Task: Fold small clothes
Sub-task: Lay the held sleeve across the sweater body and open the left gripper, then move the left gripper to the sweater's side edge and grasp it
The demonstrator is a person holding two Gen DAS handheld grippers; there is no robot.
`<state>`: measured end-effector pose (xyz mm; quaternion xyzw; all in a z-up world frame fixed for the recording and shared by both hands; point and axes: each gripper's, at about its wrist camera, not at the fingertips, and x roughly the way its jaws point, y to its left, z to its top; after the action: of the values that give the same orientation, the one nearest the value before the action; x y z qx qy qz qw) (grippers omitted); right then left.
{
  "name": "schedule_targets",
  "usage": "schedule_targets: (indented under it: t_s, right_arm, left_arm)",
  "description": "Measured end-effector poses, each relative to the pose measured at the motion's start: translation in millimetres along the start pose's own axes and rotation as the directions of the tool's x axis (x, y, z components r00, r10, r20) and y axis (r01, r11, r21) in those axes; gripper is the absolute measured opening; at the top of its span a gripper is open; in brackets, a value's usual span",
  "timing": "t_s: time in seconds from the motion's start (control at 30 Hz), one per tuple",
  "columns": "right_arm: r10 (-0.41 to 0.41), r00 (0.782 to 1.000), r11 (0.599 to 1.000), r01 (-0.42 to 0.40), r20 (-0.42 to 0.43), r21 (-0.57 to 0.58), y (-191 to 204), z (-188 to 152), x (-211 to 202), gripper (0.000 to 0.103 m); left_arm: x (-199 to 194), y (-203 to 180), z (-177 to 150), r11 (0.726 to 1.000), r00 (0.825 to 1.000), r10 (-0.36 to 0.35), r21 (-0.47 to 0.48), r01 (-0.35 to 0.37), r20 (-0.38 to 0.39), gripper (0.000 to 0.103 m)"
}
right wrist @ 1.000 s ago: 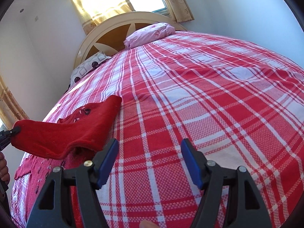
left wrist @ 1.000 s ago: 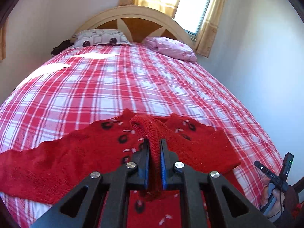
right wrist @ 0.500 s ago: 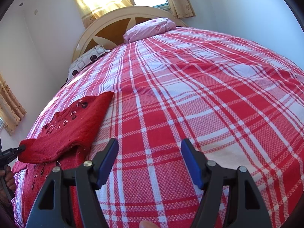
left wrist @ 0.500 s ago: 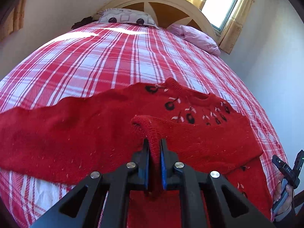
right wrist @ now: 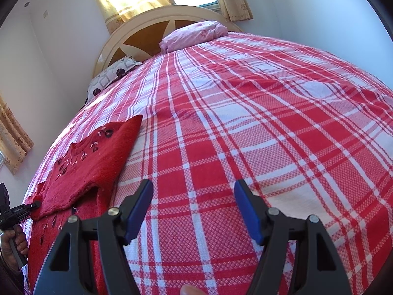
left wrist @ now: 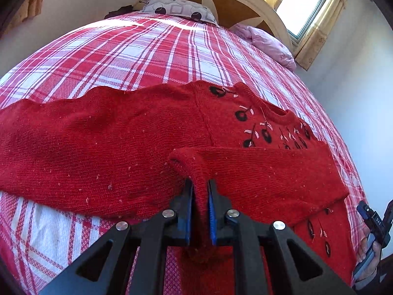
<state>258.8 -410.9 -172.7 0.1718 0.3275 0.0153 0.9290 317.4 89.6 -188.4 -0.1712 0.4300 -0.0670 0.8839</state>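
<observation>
Red knitted sweater [left wrist: 118,142] with black and pale embroidered motifs near its neckline lies spread across the red-and-white plaid bedspread [left wrist: 137,54], one sleeve stretched out to the left in the left wrist view and the other sleeve folded across the chest. The left gripper [left wrist: 199,206] is clamped on the cuff of that folded sleeve, a ridge of red knit pinched between its blue pads. The right gripper [right wrist: 194,209] hovers over bare plaid with its jaws wide apart and nothing between them, the sweater off to its left. At the head of the bed, against the arched cream wooden headboard [right wrist: 137,34], sit a grey patterned pillow [left wrist: 176,8] and a pink pillow [right wrist: 194,35].
</observation>
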Motion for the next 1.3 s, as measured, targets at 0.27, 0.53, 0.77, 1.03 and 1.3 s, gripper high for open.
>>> schedule_targets:
  t_s: [0.27, 0.53, 0.77, 1.03, 1.3]
  right_arm:
    - [0.062, 0.998, 0.979, -0.066, -0.026, -0.195, 79.1, 27.2, -14.2, 0.072]
    - [0.069, 0.967, 0.876, -0.176, -0.244, -0.448, 180.0, 5.8, 54.4, 0.072]
    - [-0.001, 0.953, 0.881, -0.142, -0.302, -0.45, 167.2, -15.5, 72.8, 0.069]
    - [-0.027, 0.949, 0.88, -0.126, -0.313, -0.458, 170.8, -22.0, 72.4, 0.075]
    - [-0.033, 0.951, 0.877, -0.12, -0.306, -0.466, 177.5, -23.2, 61.8, 0.075]
  left_arm:
    - [-6.9, -10.4, -11.1, 0.995, 0.999, 0.042, 0.093, -0.043, 0.009, 0.012]
    - [-5.4, -8.1, -10.0, 0.994, 1.0, 0.025, 0.109, -0.025, 0.002, 0.015]
    - [-14.2, -7.9, -11.1, 0.985, 0.998, 0.048, 0.164, -0.054, 0.039, 0.026]
    - [-7.2, 3.0, 1.4, 0.988, 0.996, 0.091, 0.122, -0.091, 0.002, 0.026]
    - [-33.7, -0.5, -15.3, 0.989, 0.997, 0.042, 0.137, -0.049, 0.057, 0.027]
